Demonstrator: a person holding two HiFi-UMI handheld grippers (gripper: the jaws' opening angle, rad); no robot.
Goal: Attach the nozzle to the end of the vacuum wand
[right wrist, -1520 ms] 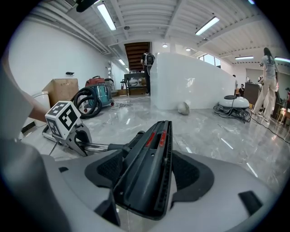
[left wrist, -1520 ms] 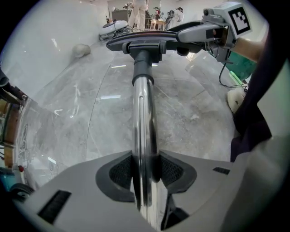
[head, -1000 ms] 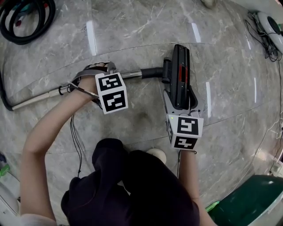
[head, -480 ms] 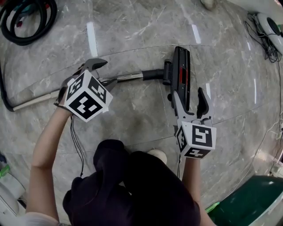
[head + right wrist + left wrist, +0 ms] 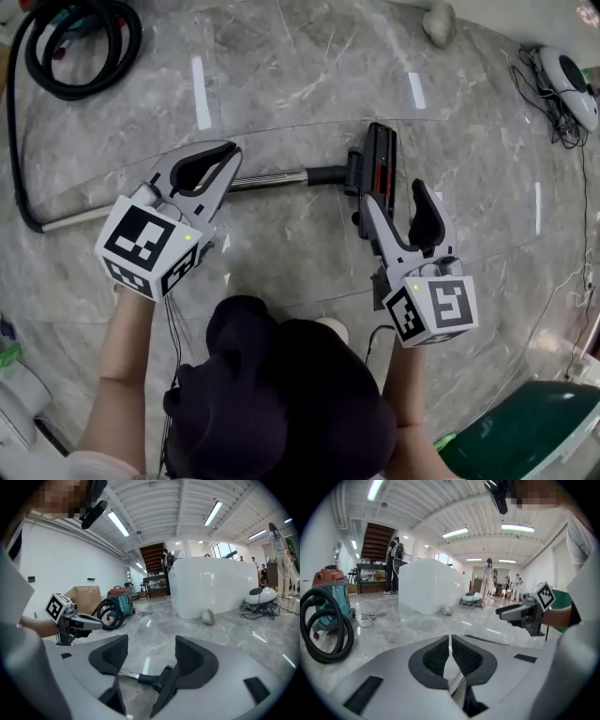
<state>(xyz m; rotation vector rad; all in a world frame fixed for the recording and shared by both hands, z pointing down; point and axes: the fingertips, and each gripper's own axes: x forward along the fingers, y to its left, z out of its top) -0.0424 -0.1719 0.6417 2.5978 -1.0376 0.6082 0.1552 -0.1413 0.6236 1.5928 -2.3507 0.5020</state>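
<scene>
- The left claw (image 5: 228,153), left of centre in the head view, has just been closing its jaws. They now meet tip to tip with nothing between them, and it hangs clear above the floor, touching nothing.
- The silver metal vacuum wand (image 5: 267,178) lies on the grey marble floor (image 5: 281,75), running from the left edge towards the centre.
- At the centre its end meets the neck of the flat black floor nozzle with a red stripe (image 5: 380,169). The two look joined, so the attaching seems done; that would explain why neither claw holds them.
- The right claw (image 5: 394,197), right of centre, stands wide open and empty above the nozzle's near end, apparently not touching it.
- Only the head view shows the whole wand and the coiled black hose (image 5: 80,47) at upper left.
- The left gripper view confirms the dark pads (image 5: 436,658) are together, and adds a red-and-teal vacuum canister (image 5: 328,585) at its left edge.
- The right gripper view frames the wand-nozzle joint on the floor, low in the frame between its parted jaws.
</scene>
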